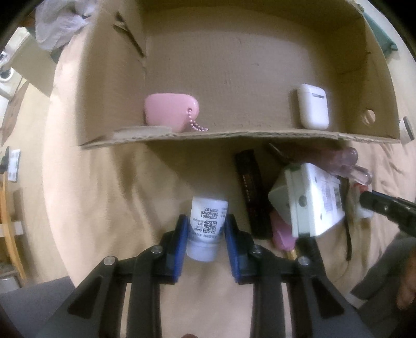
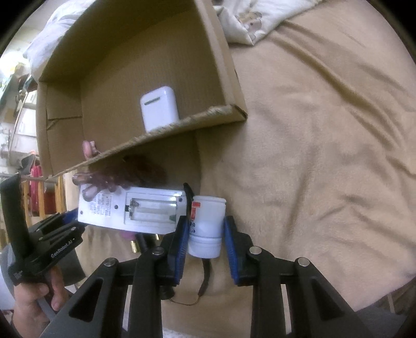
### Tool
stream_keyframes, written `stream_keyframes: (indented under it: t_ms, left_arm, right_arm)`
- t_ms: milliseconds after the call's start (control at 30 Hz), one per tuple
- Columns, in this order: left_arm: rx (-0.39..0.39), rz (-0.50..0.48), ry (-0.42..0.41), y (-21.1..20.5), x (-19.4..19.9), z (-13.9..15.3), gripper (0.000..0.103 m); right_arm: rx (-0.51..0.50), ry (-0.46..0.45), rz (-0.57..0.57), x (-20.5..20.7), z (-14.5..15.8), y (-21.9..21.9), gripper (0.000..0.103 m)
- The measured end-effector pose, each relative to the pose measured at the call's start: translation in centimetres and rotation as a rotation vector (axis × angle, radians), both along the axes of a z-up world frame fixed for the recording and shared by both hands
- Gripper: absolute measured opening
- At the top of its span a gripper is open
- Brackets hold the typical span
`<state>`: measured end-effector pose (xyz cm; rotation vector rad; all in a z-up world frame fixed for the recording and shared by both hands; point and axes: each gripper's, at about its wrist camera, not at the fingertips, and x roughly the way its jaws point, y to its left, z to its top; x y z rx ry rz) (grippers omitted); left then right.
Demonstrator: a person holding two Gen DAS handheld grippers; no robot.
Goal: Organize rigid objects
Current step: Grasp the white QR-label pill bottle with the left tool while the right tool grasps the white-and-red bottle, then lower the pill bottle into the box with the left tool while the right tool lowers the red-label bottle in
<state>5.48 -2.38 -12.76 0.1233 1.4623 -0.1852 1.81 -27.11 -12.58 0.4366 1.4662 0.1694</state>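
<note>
A cardboard box [image 1: 234, 136] lies open on a beige blanket. Inside it are a pink pouch with a bead chain [image 1: 171, 111] and a white earbud case [image 1: 313, 106], which also shows in the right wrist view [image 2: 159, 108]. My left gripper [image 1: 205, 226] has a small white bottle [image 1: 206, 228] between its blue pads; the jaws stand close beside it. My right gripper [image 2: 205, 228] frames another white bottle [image 2: 206, 226] the same way. A white device with an open battery bay [image 2: 135, 210] lies beside it, also in the left wrist view [image 1: 309, 200].
A dark slim box [image 1: 251, 192], a purple transparent hair claw [image 1: 349, 161] and a pink item [image 1: 282, 235] lie in front of the box. A white cloth [image 2: 249, 18] lies behind it. The blanket [image 2: 325, 130] spreads right of the box.
</note>
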Motion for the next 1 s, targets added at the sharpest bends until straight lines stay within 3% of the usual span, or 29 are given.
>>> stream_keyframes:
  t_ms: [367,567,833,1000]
  left_arm:
    - [0.037,0.031,-0.064,1.6,-1.9,1.9,0.026]
    - [-0.029,0.118,-0.136,2.7,-2.1,5.8,0.026]
    - [-0.040,0.115,-0.258,1.6,-1.3,11.1,0.025]
    - [-0.020,0.078,-0.295,1.1,0.0,12.0,0.025]
  right_arm:
    - [-0.048,-0.082,0.023,-0.8,2.4,0.5,0.029]
    - [-0.051,-0.192,0.073,-1.5,5.5,0.9,0.029]
    - [-0.051,-0.364,0.111,-1.6,9.5,2.1,0.029]
    - [-0.031,-0.451,0.121,-1.0,11.3,2.3,0.029]
